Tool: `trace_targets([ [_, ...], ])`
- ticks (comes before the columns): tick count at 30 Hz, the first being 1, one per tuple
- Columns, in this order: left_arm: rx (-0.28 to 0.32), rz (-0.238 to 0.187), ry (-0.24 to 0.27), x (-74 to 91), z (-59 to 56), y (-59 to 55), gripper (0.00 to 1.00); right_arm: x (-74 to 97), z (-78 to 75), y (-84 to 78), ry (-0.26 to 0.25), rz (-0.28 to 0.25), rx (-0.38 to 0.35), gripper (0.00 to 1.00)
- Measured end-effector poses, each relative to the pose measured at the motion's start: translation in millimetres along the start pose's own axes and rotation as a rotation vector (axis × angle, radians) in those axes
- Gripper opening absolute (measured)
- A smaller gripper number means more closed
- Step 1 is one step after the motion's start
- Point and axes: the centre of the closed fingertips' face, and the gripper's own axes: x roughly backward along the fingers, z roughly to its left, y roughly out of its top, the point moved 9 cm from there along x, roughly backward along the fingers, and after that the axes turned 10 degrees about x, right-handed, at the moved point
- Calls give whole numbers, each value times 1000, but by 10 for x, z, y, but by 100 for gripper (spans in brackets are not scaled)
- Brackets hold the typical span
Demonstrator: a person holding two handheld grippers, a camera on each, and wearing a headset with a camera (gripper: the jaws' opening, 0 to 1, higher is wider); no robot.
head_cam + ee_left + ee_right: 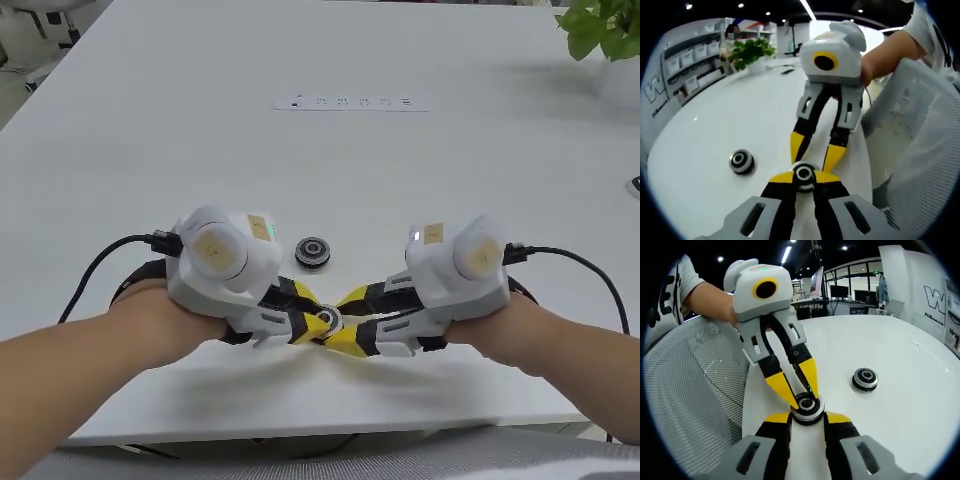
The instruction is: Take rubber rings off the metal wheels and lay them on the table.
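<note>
Held wheel (325, 321): rim largely covered by yellow jaws in head view — whether rubber sits on it cannot be told there. Potted plant (603, 28): cut by the top-right edge. Socket strip (350, 102) — markings too small to read.

We hold the left gripper (308, 318) and the right gripper (346, 324) nose to nose. The left fingers (781, 178) and the right fingers (837, 417), 2 per gripper, clamp 1 metal wheel (326, 321) from opposite sides. The left forearm (80, 365) and right forearm (575, 345) angle inward.
</note>
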Motion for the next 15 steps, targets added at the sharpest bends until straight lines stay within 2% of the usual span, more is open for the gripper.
trace_targets([
  [15, 5, -4, 0, -2, 3, -3, 12, 21, -12, -29, 9, -16, -17, 20],
])
